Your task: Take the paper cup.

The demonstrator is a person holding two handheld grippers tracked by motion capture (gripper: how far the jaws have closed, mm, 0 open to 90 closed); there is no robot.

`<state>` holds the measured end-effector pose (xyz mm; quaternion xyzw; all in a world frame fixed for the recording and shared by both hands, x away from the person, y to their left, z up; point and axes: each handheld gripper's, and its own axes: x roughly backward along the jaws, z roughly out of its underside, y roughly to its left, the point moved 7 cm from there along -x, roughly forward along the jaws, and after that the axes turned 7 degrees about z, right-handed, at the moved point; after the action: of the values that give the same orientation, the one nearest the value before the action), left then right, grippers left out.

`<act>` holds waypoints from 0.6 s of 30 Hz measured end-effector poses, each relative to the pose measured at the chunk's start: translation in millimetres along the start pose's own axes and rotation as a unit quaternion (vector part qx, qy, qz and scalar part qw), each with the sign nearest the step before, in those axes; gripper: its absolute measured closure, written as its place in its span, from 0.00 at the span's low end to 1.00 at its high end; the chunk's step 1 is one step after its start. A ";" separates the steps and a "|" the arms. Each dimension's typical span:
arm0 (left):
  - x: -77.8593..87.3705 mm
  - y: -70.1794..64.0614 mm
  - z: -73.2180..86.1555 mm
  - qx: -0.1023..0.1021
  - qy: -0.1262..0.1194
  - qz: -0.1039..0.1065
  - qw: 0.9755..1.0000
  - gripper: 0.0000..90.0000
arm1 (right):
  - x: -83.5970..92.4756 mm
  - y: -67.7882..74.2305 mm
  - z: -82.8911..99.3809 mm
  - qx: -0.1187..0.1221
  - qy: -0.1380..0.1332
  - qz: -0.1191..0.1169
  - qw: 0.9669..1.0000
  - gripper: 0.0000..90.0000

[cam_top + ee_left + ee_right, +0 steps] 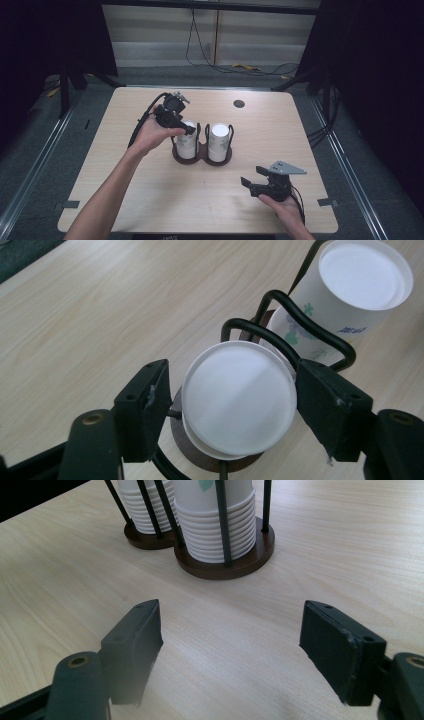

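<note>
1. The left gripper (227,400) pinches the top cup (239,400) of the left stack, one jaw at its 9 o'clock side and the other at 3 o'clock.
2. That cup sits upside down above the holder (202,156), mid-table.
3. A second stack (219,141) stands at the holder's 3 o'clock.
4. The right gripper (254,181), at the holder's 5 o'clock, has its jaws spread, with bare table (230,630) between them.
</note>
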<state>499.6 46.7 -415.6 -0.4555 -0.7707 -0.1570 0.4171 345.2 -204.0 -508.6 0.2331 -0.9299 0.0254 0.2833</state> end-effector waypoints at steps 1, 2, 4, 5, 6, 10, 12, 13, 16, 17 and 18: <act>-0.7 -0.4 -0.5 -0.001 0.002 0.002 1.000 0.34 | 0.0 -0.1 0.0 0.000 0.000 0.000 1.000 0.28; -0.7 -0.4 -0.5 -0.001 0.002 0.002 1.000 0.35 | 0.0 -0.1 0.0 0.000 0.000 0.000 1.000 0.28; -3.0 -0.9 -0.7 -0.004 0.020 0.004 1.000 0.34 | 0.3 -0.3 0.0 -0.001 -0.001 0.000 1.000 0.28; -3.7 -1.2 -0.5 -0.001 0.024 0.005 1.000 0.34 | 0.3 -0.3 0.0 -0.002 0.000 0.001 1.000 0.28; -4.2 -0.6 -1.0 0.000 0.025 0.006 1.000 0.34 | 0.3 -0.4 0.1 -0.002 0.000 0.001 1.000 0.28; -5.8 0.3 0.5 0.002 0.035 0.011 0.999 0.36 | 0.5 -0.2 0.0 -0.003 -0.001 0.000 1.000 0.28; -6.7 0.3 1.0 0.006 0.036 0.010 0.999 0.36 | 0.6 -0.2 0.0 -0.003 -0.001 0.001 1.000 0.28; -7.8 0.5 2.0 0.005 0.043 0.012 0.999 0.36 | 0.5 -1.0 0.1 -0.001 -0.001 0.001 1.000 0.28; -8.8 0.8 3.1 0.003 0.054 0.011 0.998 0.35 | 0.4 -1.1 0.2 -0.001 -0.001 0.002 1.000 0.28; -10.9 1.3 4.4 0.000 0.061 0.013 0.998 0.35 | 0.4 -1.1 0.2 -0.001 0.000 0.002 1.000 0.28; -12.2 1.4 5.7 -0.004 0.069 0.012 0.998 0.35 | 0.4 -0.9 0.2 -0.001 0.000 0.002 1.000 0.28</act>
<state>500.8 43.9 -428.8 -0.4544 -0.7340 -0.1856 0.4693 345.2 -205.0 -508.7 0.2307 -0.9305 0.0247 0.2833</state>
